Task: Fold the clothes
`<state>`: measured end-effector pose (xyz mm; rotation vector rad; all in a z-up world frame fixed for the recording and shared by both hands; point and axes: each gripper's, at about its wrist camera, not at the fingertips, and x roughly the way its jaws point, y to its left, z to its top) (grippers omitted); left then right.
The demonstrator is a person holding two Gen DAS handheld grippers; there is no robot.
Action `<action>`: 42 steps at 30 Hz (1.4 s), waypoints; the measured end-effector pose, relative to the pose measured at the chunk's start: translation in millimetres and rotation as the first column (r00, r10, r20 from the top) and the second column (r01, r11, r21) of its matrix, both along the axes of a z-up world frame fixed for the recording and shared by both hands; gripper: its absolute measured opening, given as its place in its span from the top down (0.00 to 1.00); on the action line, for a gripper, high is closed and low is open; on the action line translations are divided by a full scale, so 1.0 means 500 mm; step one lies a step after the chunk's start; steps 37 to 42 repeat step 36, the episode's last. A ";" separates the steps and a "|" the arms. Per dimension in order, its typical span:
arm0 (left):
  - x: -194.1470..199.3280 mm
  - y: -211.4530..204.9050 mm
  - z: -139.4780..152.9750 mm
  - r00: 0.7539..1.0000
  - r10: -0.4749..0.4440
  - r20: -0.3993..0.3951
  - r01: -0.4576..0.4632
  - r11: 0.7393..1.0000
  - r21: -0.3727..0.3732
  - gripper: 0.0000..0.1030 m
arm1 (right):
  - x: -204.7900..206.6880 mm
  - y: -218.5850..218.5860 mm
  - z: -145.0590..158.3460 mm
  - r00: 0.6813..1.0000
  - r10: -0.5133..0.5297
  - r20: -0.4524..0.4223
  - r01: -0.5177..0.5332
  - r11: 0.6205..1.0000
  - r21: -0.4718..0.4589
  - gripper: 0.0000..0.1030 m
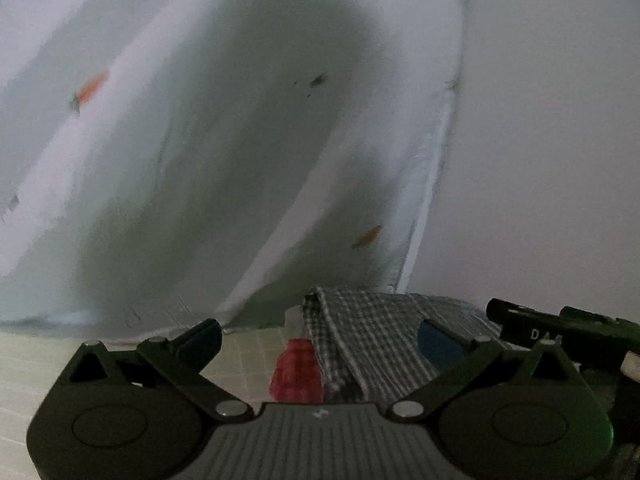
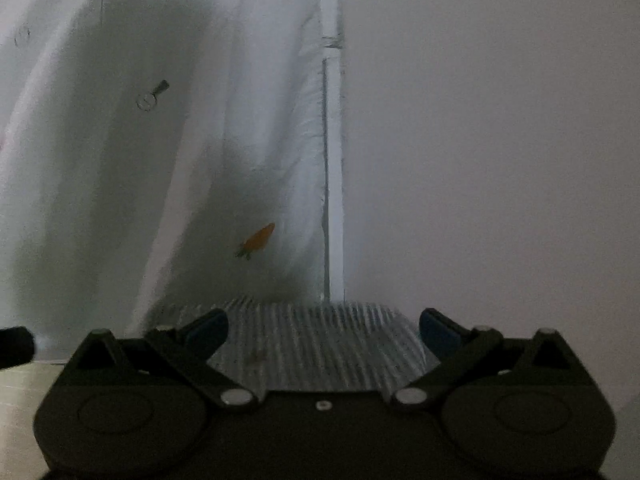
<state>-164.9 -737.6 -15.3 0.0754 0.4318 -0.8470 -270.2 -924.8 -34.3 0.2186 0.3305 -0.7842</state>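
White curtain (image 2: pixel 200 160) with carrot prints hangs ahead of both wide-open, empty tools, left tool (image 1: pixel 320 340) and right tool (image 2: pixel 324 330), checked cloth (image 1: pixel 372 344) lying on the pale worktop (image 1: pixel 32 360) between their fingers.

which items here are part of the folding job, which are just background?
Job:
- grey-and-white checked cloth garment, lying between the open left gripper jaws
- open right gripper, over the same cloth
- red checked cloth, probably

Background:
- white curtain with orange carrot prints
- plain white wall

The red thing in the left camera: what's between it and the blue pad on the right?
Checked cloth lies there, draped between the red thing and that blue pad, in the left wrist view.
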 end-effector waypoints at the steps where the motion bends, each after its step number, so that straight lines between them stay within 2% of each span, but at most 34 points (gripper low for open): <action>1: -0.023 0.016 0.008 1.000 -0.013 0.015 0.013 1.000 0.007 0.00 | -0.026 0.026 0.008 1.000 0.001 0.010 -0.001 1.000 0.021 0.00; 3: -0.062 0.048 0.013 0.999 -0.050 0.007 0.050 0.999 0.007 0.00 | -0.071 0.077 0.019 1.000 0.012 0.003 -0.012 0.999 0.052 0.00; 7: -0.114 0.106 0.014 0.989 -0.138 -0.055 0.139 0.990 0.010 0.00 | -0.146 0.168 0.026 0.997 0.008 -0.071 0.000 0.995 0.103 0.00; 11: -0.158 0.146 0.007 0.983 -0.183 -0.021 0.184 0.981 0.067 0.00 | -0.212 0.234 0.007 0.995 0.017 -0.100 0.004 0.979 0.206 0.00; 15: -0.188 0.181 0.006 0.982 -0.186 -0.024 0.187 0.978 0.091 0.00 | -0.240 0.281 -0.003 0.988 0.027 -0.151 0.004 0.980 0.199 0.00; 19: -0.208 0.202 0.003 0.981 -0.193 -0.024 0.194 0.974 0.114 0.00 | -0.291 0.325 0.005 0.988 0.010 -0.154 0.018 0.984 0.177 0.00; 25: -0.231 0.226 0.005 0.979 -0.203 -0.007 0.203 0.973 0.111 0.00 | -0.326 0.344 0.015 0.991 -0.018 -0.136 0.041 0.985 0.167 0.00; 42: -0.254 0.241 0.016 0.976 -0.216 0.009 0.214 0.972 0.102 0.00 | -0.345 0.350 0.022 0.993 -0.025 -0.117 0.043 0.987 0.152 0.00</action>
